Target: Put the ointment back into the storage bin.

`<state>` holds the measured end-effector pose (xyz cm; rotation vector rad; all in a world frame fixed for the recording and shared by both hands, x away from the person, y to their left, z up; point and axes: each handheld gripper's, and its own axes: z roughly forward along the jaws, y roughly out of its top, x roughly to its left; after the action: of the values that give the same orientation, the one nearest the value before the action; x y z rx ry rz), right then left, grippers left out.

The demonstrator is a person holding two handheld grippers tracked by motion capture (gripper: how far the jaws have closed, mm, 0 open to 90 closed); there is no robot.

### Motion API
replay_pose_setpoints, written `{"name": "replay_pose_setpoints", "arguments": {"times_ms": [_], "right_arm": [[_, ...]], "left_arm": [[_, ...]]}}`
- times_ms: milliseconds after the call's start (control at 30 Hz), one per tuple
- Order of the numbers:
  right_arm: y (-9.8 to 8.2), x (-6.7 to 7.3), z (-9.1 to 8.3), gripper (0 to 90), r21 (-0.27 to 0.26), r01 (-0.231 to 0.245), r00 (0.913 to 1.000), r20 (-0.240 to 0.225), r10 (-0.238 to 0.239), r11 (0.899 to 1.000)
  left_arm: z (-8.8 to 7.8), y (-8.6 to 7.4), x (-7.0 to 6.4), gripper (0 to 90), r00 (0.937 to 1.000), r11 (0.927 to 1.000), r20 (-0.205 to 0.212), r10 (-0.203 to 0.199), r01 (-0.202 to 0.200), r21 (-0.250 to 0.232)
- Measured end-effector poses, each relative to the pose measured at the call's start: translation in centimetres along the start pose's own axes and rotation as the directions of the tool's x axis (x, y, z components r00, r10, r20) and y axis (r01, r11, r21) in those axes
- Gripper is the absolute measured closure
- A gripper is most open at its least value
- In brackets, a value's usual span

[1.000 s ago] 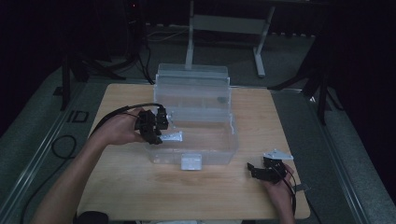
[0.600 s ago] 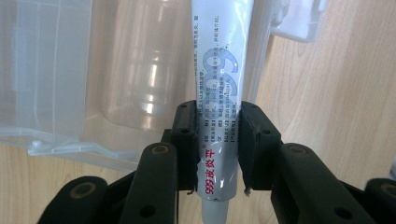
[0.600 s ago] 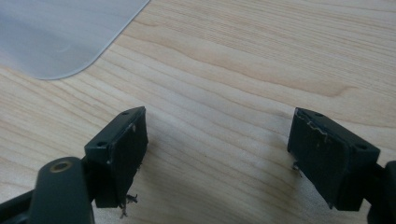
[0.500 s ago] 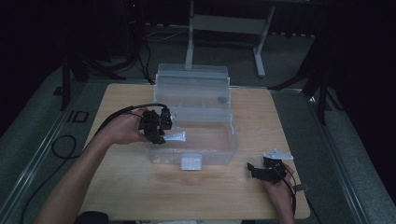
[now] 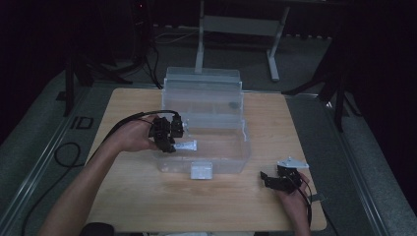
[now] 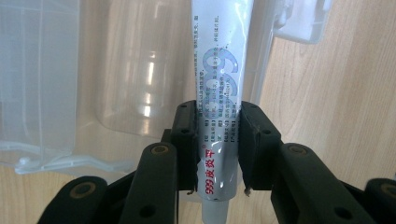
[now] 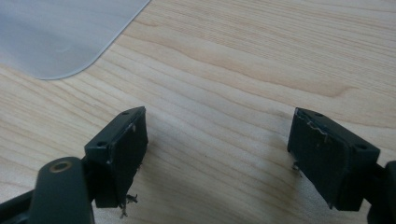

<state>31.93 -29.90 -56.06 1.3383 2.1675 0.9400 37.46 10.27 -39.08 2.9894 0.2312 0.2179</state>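
Near edge, right: the right claw [image 5: 276, 180] rests low over the bare bench [image 5: 147, 206], its jaws standing well apart with nothing between them; the right gripper view confirms wood grain alone between the pads [image 7: 126, 140] and a rounded corner of the clear plastic box at the upper left. Middle, left: the left claw [image 5: 169, 140] is clamped on a white ointment tube [image 5: 187, 146], which it holds at the near-left wall of the clear storage box [image 5: 236, 157], the tube's free end reaching right over that wall. The box stands centrally on the bench with its lid [image 5: 204, 78] raised at the far side and a white latch [image 5: 201, 170] on its near face. Progress, as a judgement: pick-up is complete and transfer is under way; the tube is not yet set down, so lowering, release and probably closing the lid remain. The left gripper view resolves the tube [image 6: 217, 93], with its print and crimped tail pinched between the pads [image 6: 187, 140], detail lost in the dim high view; whether the tube's tip already lies inside the box is uncertain there.
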Motion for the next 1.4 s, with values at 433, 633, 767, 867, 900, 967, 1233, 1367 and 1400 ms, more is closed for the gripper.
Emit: {"name": "replay_pose_setpoints", "arguments": {"times_ms": [433, 633, 767, 867, 900, 967, 1233, 1367, 1400], "right_arm": [[0.0, 0.0, 0.0, 19.7, 0.0, 0.001, 1.0, 0.0, -0.001, 1.0], [0.0, 0.0, 0.0, 19.7, 0.0, 0.001, 1.0, -0.001, -0.001, 1.0], [0.0, 0.0, 0.0, 19.7, 0.0, 0.001, 1.0, -0.001, -0.001, 1.0], [0.0, 0.0, 0.0, 19.7, 0.0, 0.001, 1.0, -0.001, -0.001, 1.0], [0.0, 0.0, 0.0, 19.7, 0.0, 0.001, 1.0, -0.001, -0.001, 1.0], [0.0, 0.0, 0.0, 19.7, 0.0, 0.001, 1.0, -0.002, -0.001, 1.0], [0.0, 0.0, 0.0, 19.7, 0.0, 0.001, 1.0, -0.002, -0.001, 1.0], [0.0, 0.0, 0.0, 19.7, 0.0, 0.001, 1.0, -0.002, -0.001, 1.0], [0.0, 0.0, 0.0, 19.7, 0.001, 0.001, 1.0, -0.002, -0.001, 1.0]], "left_arm": [[0.9, 0.3, 0.2, 70.5, 0.9999, 0.9996, -0.009, 0.014, -0.014, 0.024], [1.1, 0.4, 0.3, 70.4, 0.9999, 0.9995, -0.005, 0.014, -0.014, 0.027], [1.3, 0.4, 0.4, 70.4, 0.9999, 0.9993, -0.001, 0.013, -0.013, 0.035], [1.5, 0.4, 0.5, 70.4, 0.9999, 0.9989, 0.004, 0.014, -0.015, 0.044], [1.5, 0.4, 0.5, 70.5, 0.9999, 0.9989, 0.006, 0.012, -0.012, 0.045], [1.6, 0.4, 0.5, 70.4, 0.9999, 0.9988, 0.009, 0.011, -0.012, 0.048], [2.1, 0.7, 0.7, 70.3, 0.9999, 0.9981, 0.011, 0.006, -0.007, 0.061], [2.2, 0.8, 0.7, 70.2, 0.9999, 0.9982, 0.015, 0.006, -0.007, 0.06], [2.3, 0.9, 0.8, 70.1, 0.9998, 0.998, 0.016, 0.008, -0.009, 0.063]]}}
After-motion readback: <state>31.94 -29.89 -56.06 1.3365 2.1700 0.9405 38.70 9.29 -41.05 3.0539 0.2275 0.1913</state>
